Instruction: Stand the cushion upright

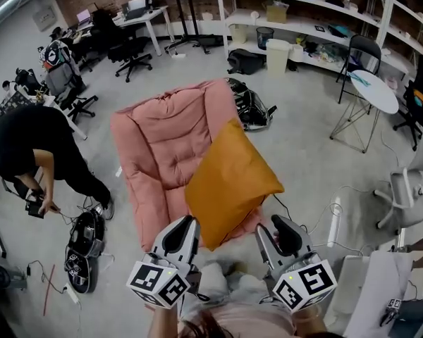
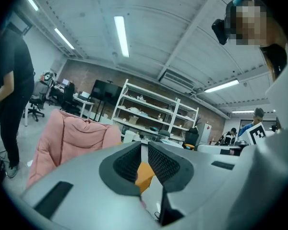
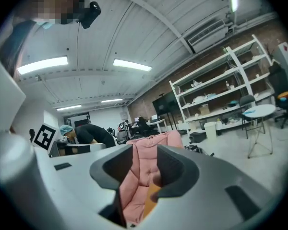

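An orange cushion (image 1: 229, 182) stands on a corner, leaning against the seat of a pink padded lounge chair (image 1: 162, 139) on the floor. Both grippers hang low in the head view, short of the cushion and not touching it. My left gripper (image 1: 187, 220) has its jaws almost together with a thin slit and nothing between them; through the slit in the left gripper view (image 2: 144, 150) a patch of the cushion (image 2: 145, 174) shows. My right gripper (image 1: 269, 224) stands open and empty; its own view (image 3: 145, 162) looks between the jaws at the pink chair (image 3: 144, 166).
A person in black (image 1: 35, 146) bends over at the left beside bags (image 1: 84, 238) and cables on the floor. A black bag (image 1: 250, 104) lies behind the chair. A round white table (image 1: 375, 90), a white office chair (image 1: 409, 189) and shelves (image 1: 303, 20) stand at right and back.
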{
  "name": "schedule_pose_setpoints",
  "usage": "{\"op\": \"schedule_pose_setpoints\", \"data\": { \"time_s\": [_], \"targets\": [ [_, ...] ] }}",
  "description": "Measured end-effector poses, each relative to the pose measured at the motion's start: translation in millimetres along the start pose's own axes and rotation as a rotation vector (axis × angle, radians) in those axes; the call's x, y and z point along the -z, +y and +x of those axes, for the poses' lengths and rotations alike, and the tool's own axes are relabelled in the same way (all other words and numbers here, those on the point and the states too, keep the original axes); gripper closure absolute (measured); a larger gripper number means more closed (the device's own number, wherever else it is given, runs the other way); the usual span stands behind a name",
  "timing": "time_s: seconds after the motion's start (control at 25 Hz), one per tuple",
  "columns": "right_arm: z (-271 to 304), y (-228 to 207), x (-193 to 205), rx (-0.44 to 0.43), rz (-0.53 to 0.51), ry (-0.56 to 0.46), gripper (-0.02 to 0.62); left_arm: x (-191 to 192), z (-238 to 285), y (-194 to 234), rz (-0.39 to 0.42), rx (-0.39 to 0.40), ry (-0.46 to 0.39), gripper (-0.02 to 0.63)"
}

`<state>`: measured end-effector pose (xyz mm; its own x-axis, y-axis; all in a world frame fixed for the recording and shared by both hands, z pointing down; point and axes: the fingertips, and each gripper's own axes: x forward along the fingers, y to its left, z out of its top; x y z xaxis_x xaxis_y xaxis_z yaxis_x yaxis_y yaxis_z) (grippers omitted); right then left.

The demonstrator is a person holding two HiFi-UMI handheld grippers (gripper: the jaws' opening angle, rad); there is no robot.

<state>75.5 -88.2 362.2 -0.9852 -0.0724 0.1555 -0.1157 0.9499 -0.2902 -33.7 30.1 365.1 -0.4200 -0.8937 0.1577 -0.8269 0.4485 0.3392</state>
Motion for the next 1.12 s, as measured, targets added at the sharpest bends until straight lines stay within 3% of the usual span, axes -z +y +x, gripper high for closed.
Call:
{"op": "schedule_pose_setpoints", "data": {
  "time_s": [0.2,0.48,1.12],
  "targets": [
    [9,-21,9,0.025,0.056,0.023,0.396,-3,25,16,-0.003,0.043,0.024,0.553],
    [27,-72,18,0.124,0.148,0.044,0.330,-12,89,42,0.032,0.122,0.083,0.510],
    [78,-137,63,0.380,0.363,0.073,0.291,-13,224,127,0.087,0.280,0.231,0.410]
  ]
}}
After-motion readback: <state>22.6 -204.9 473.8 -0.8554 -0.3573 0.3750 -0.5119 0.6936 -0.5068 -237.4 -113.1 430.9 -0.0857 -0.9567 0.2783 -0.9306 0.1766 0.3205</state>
